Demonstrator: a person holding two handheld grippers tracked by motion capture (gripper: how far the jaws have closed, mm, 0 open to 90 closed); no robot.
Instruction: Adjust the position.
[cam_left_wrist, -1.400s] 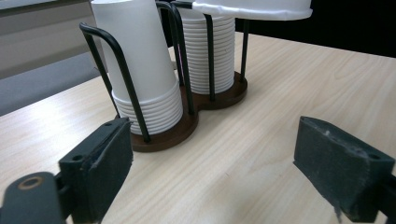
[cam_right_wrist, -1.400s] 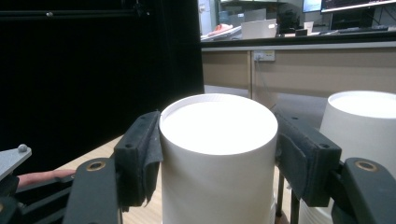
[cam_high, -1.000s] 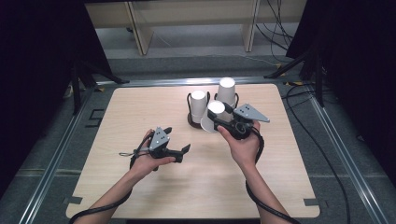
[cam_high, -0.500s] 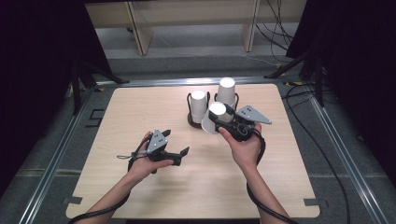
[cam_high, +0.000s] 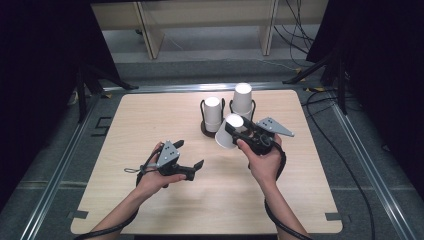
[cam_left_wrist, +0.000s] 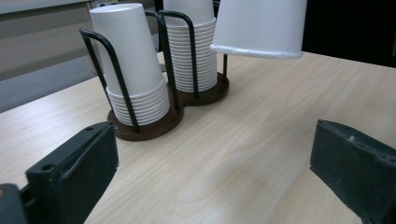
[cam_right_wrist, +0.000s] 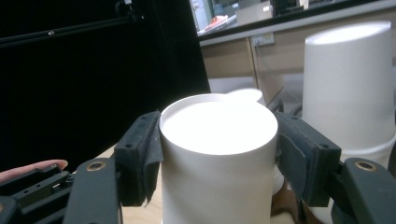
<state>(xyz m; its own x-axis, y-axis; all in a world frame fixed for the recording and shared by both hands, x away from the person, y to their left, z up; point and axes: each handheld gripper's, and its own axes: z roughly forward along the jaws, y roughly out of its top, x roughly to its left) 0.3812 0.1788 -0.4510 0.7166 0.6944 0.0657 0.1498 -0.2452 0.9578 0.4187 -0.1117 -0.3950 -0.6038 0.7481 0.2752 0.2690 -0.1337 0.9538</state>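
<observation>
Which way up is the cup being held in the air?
Upside down and tilted: the cup shows its closed base on top, rim below, clamped in the right gripper.

The paper cup (cam_right_wrist: 217, 154) clamped between black jaws is noted as plain white, unpatterned. Both cup stacks (cam_left_wrist: 137, 70) are recorded as white, fine horizontal ridging seen at their rims. The holder (cam_left_wrist: 154, 127) is observed as black wire on a dark brown base. The table (cam_high: 150, 120) is logged as pale wood-grain.
</observation>
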